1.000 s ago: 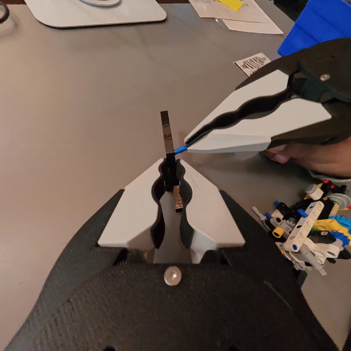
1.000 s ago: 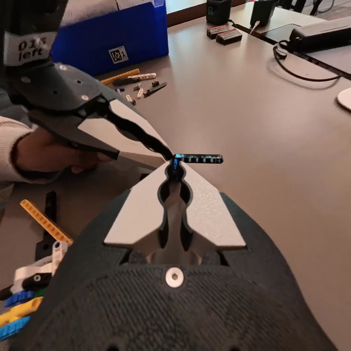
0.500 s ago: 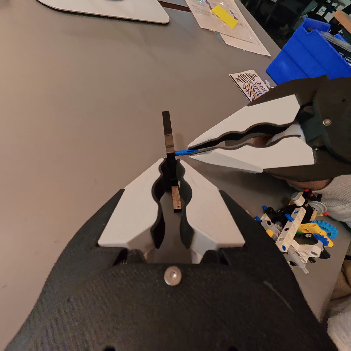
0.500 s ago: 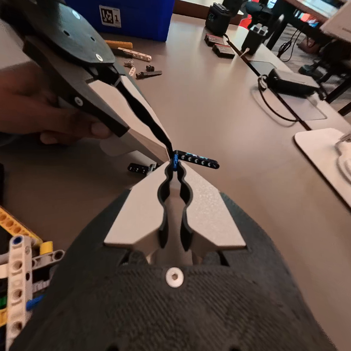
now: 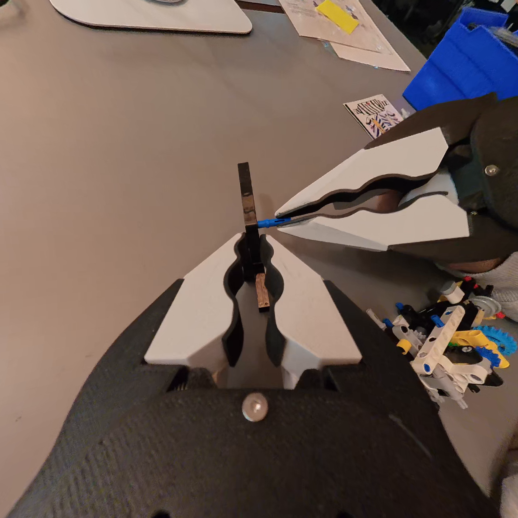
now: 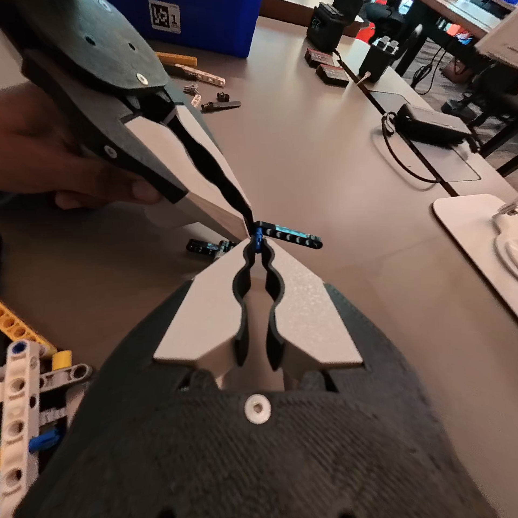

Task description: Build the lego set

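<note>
My left gripper (image 5: 253,238) is shut on a long black holed beam (image 5: 247,193) and holds it above the table. My right gripper (image 6: 257,246) is shut on a small blue pin (image 6: 258,238). The pin's tip sits at a hole near the gripped end of the beam (image 6: 291,238). In the left wrist view the right gripper (image 5: 280,222) comes in from the right, the blue pin (image 5: 269,222) touching the beam's side. The left gripper (image 6: 248,228) shows in the right wrist view at upper left, held by a hand (image 6: 70,168).
A partly built lego model (image 5: 448,344) lies at right on the grey table (image 5: 126,140). A blue bin (image 5: 465,61), papers (image 5: 344,30) and a white pad (image 5: 157,14) lie beyond. Loose pieces (image 6: 207,89), a short black beam (image 6: 207,248), a yellow beam (image 6: 16,328) and a cable (image 6: 398,157) lie around. Only a small space, under 4 cm, lies between the two pairs of fingers.
Both grippers stay shut and together. The views have tilted and shifted a little. The blue pin shows more of its length against the beam's side than a second ago.
</note>
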The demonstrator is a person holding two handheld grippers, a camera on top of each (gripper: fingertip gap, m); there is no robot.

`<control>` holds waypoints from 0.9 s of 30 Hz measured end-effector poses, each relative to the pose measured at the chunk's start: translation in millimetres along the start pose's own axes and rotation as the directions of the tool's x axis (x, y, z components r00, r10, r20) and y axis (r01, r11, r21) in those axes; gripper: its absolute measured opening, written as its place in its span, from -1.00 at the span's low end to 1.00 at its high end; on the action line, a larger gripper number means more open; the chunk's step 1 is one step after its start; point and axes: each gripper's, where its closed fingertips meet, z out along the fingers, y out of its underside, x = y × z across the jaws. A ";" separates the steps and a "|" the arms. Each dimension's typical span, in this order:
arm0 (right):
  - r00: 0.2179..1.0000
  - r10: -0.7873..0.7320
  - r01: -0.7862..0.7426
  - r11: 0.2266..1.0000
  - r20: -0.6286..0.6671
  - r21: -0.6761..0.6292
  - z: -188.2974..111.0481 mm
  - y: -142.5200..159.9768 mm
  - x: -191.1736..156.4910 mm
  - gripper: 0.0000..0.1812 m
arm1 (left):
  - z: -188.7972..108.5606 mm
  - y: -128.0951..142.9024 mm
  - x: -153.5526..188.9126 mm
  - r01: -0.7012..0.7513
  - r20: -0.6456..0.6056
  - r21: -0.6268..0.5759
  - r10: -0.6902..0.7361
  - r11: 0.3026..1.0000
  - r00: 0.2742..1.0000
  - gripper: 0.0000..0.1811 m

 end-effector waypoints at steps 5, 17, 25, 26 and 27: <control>1.000 0.014 -0.014 1.000 0.002 0.009 -0.6 -0.4 0.4 -0.97 | 0.7 0.2 -0.6 -0.061 0.046 -0.009 0.061 0.998 0.997 -0.91; 0.993 0.107 -0.107 0.994 0.057 0.011 1.7 0.1 0.3 -0.97 | 3.0 0.9 2.3 -0.162 0.099 -0.029 0.164 0.986 0.981 -0.90; 0.991 0.115 -0.116 0.993 0.069 0.013 3.1 -0.8 0.5 -0.97 | 2.6 0.3 1.8 -0.126 0.071 -0.022 0.127 0.992 0.989 -0.90; 0.991 0.113 -0.114 0.993 0.068 0.014 3.3 -1.0 0.6 -0.97 | 2.5 0.1 1.6 -0.124 0.068 -0.021 0.125 0.992 0.990 -0.90; 0.991 0.117 -0.118 0.993 0.071 0.013 3.4 -1.0 0.7 -0.97 | 2.6 0.1 1.4 -0.130 0.074 -0.022 0.131 0.991 0.989 -0.90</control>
